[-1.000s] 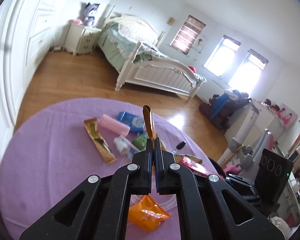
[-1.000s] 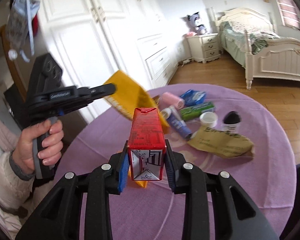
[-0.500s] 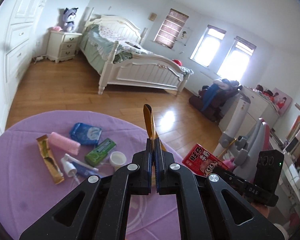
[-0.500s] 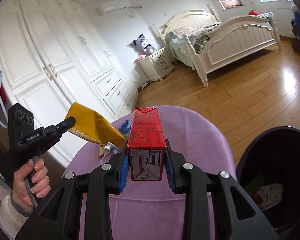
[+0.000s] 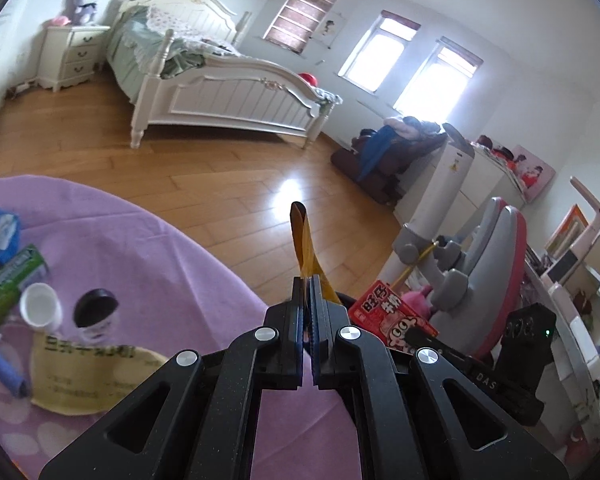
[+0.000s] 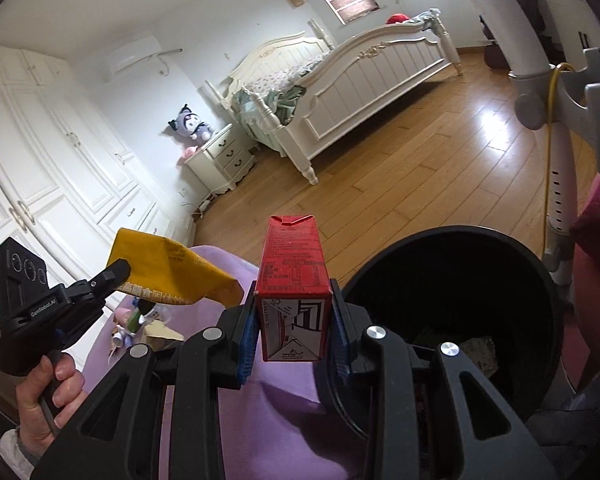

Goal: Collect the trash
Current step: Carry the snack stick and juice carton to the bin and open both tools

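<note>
The right gripper (image 6: 292, 330) is clenched on the base of a red rectangular drink carton (image 6: 290, 276), held upright just beside the rim of a round black waste bin (image 6: 540, 280), probably ready to drop in. The left gripper (image 5: 308, 300) pinches a flat yellow foil wrapper (image 6: 168, 272) by one edge, so it sticks out past the round purple-clothed table's edge (image 5: 220, 264) towards the bin. Farther back, near the table's far edge, a crumpled tan paper (image 5: 88, 376), small pots and packets lie uncollected.

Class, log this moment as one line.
left tongs: shut on yellow wrapper | right tongs: shut on red carton | black bin: beside carton
</note>
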Demonstrator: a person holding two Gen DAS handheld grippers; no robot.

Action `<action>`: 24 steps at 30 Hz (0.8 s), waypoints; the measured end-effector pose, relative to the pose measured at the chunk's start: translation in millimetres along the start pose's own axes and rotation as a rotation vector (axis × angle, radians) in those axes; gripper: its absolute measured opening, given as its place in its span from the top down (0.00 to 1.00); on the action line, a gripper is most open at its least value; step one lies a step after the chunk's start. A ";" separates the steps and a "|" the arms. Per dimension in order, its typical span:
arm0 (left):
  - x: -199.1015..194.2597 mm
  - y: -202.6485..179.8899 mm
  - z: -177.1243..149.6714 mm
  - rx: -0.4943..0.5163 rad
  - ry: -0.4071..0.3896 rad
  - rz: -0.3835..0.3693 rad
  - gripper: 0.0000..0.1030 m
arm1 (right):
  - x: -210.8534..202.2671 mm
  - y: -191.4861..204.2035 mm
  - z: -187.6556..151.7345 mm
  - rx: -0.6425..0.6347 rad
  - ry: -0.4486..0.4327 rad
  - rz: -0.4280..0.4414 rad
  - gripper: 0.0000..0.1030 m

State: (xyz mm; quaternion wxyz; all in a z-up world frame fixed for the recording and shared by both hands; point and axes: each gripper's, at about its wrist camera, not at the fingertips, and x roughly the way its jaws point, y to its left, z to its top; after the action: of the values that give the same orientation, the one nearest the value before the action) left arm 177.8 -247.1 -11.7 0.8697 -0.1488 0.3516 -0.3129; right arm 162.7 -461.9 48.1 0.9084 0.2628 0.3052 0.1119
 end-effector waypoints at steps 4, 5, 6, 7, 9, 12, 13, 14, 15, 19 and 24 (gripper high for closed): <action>30.2 -19.2 -6.8 0.023 0.039 -0.019 0.96 | -0.7 -27.6 0.1 0.048 -0.005 -0.035 0.70; 39.1 -25.1 -9.4 0.031 0.050 -0.021 0.96 | -0.2 -33.4 -0.1 0.057 -0.006 -0.041 0.70; 44.8 -28.5 -10.9 0.035 0.059 -0.024 0.96 | -1.0 -40.3 -1.5 0.069 -0.005 -0.048 0.70; 52.6 -32.6 -13.2 0.038 0.069 -0.029 0.97 | -0.3 -45.6 -2.2 0.079 -0.004 -0.053 0.70; 62.6 -39.5 -16.4 0.044 0.083 -0.036 0.97 | -0.5 -56.4 -4.4 0.091 -0.001 -0.063 0.70; 78.7 -49.8 -21.3 0.057 0.109 -0.043 0.96 | -2.6 -72.8 -8.7 0.110 0.007 -0.078 0.70; 81.0 -51.5 -22.2 0.061 0.114 -0.045 0.96 | -1.5 -77.3 -9.7 0.117 0.012 -0.084 0.70; 85.3 -54.7 -23.2 0.065 0.121 -0.047 0.96 | -1.7 -81.0 -10.9 0.122 0.016 -0.088 0.70; 88.0 -56.7 -23.8 0.068 0.126 -0.048 0.96 | -1.8 -84.0 -12.1 0.128 0.021 -0.093 0.70; 94.7 -62.3 -24.8 0.077 0.132 -0.050 0.96 | -1.6 -95.2 -14.0 0.139 0.032 -0.108 0.69; 101.5 -65.6 -26.3 0.081 0.144 -0.050 0.96 | -0.3 -103.1 -15.9 0.147 0.041 -0.113 0.69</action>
State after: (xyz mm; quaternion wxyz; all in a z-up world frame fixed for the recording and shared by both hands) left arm 187.0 -363.9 -51.5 0.8393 -0.0993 0.3966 -0.3583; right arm 157.2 -541.8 -18.8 0.8851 0.3086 0.3456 0.0431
